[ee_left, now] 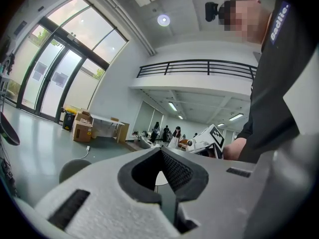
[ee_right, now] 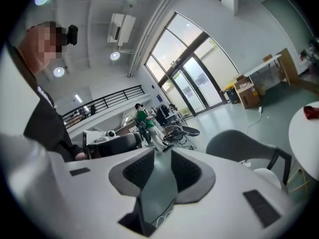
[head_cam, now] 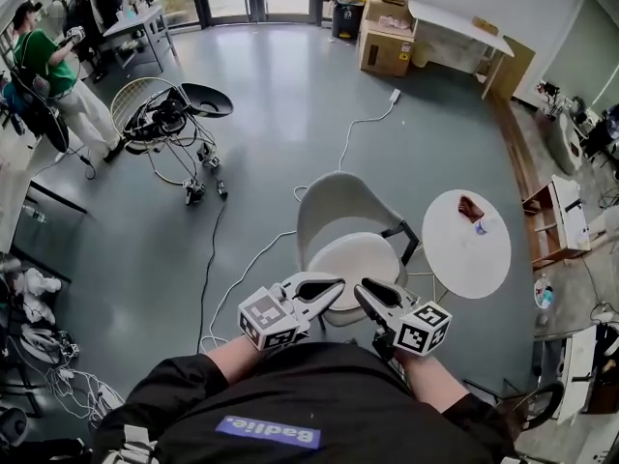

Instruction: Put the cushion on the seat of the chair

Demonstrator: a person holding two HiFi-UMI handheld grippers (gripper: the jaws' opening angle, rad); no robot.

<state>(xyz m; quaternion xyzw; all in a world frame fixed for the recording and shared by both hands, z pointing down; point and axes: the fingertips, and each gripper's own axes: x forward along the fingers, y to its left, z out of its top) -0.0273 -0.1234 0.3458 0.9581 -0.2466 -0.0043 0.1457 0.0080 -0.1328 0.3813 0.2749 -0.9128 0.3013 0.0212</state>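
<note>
The pale round cushion [head_cam: 353, 257] lies on the seat of the grey shell chair [head_cam: 338, 201], just ahead of my body. Both grippers hover side by side over the chair's front edge, pointing at it. My left gripper [head_cam: 336, 285] is shut, its tips meeting with nothing held [ee_left: 162, 151]. The right gripper [head_cam: 362, 293] shows a narrow gap between its jaws [ee_right: 162, 153], and nothing is in that gap. In the right gripper view the chair [ee_right: 239, 143] stands at the right with the cushion's edge [ee_right: 269, 176] below its backrest. Neither gripper touches the cushion.
A round white table [head_cam: 467, 245] carrying a small red thing [head_cam: 471, 208] stands right of the chair. A cable [head_cam: 242, 278] runs across the floor at the left. A black stool and wire frame [head_cam: 164, 114], a person in green [head_cam: 44, 61] and cardboard boxes [head_cam: 387, 42] are farther off.
</note>
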